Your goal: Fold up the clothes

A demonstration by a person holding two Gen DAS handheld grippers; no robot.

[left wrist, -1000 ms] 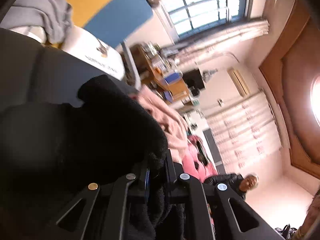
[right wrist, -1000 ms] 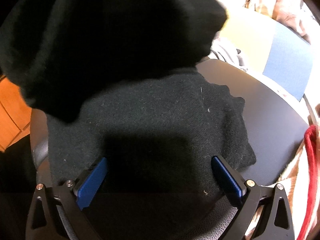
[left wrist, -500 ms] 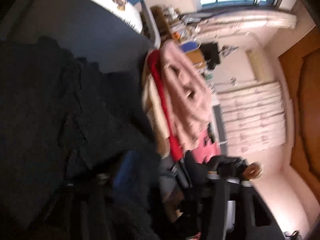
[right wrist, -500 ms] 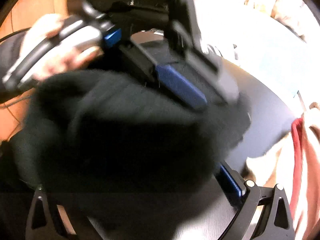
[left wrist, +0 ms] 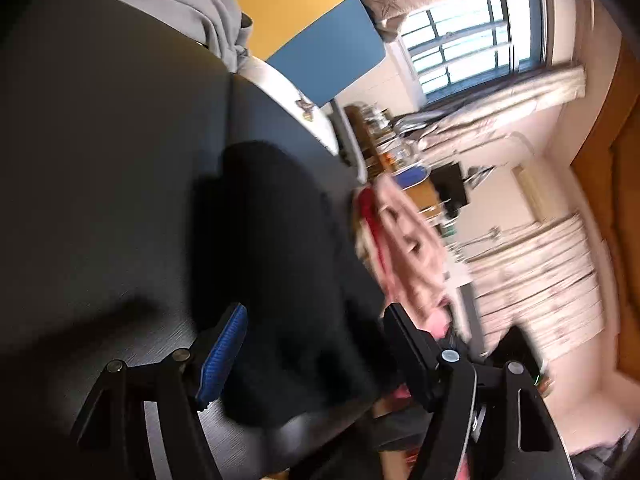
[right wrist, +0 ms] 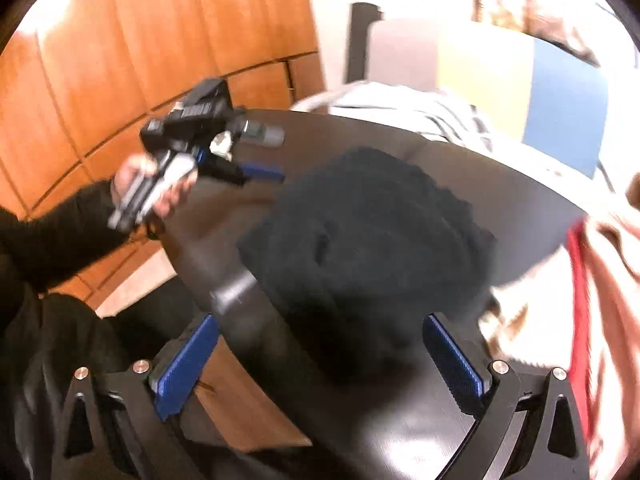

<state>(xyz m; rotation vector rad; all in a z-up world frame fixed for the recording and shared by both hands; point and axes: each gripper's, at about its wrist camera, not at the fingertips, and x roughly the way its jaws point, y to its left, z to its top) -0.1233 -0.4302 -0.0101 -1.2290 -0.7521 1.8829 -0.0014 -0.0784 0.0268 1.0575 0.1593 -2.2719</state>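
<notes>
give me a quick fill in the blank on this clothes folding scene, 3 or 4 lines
1. The folded garment lying on the dark table is ____ in colour.
2. The right gripper has its jaws ____, with nothing pinched.
3. The strip running along the pale pile of clothes at the table's edge is ____.
4. The left gripper has just been opening and now grips ____.

Missing words: black; open; red; nothing
</notes>
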